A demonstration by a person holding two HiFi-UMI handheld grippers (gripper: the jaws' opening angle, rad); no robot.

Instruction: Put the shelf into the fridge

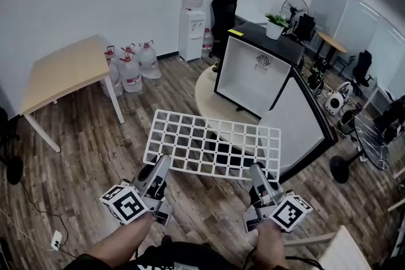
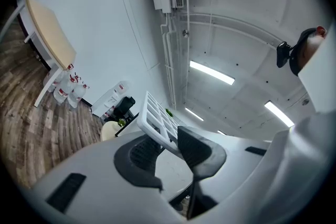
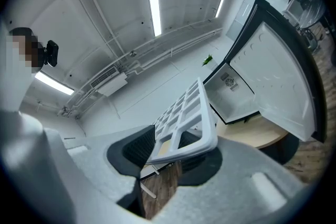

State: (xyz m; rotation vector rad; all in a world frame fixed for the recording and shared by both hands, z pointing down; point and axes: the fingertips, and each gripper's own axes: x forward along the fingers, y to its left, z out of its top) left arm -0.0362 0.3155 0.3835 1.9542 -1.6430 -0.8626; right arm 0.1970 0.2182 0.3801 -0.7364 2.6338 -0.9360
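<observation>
"Shelf (image 1: 212, 143) first: where was it?"

"Up in the air, lying flat, on the near side of the fridge (image 1: 252, 73). It was one white grid shelf, and both tools had it by the near edge. The left gripper (image 1: 161, 166) pinched the near-left part of the rim between its pads, and the right gripper (image 1: 256, 172) pinched the near-right part."

"And what stood around it?"

"One small fridge, black outside and white inside, on a low round table (image 1: 204, 97). Its door (image 1: 297, 129) was swung wide to the right, and in the head view the shelf's far-right corner sat just beside that door. One potted plant (image 1: 276, 23) stood on top."

"Anything to the left?"

"One wooden table (image 1: 63, 69). I counted six water bottles (image 1: 130, 63): four bunched on the floor by its leg, one on top of the water dispenser (image 1: 192, 25) at the far wall, and one at its foot. One black office chair (image 1: 223, 12) stood right of that, and one standing fan (image 1: 373, 136) at the right edge."
</observation>
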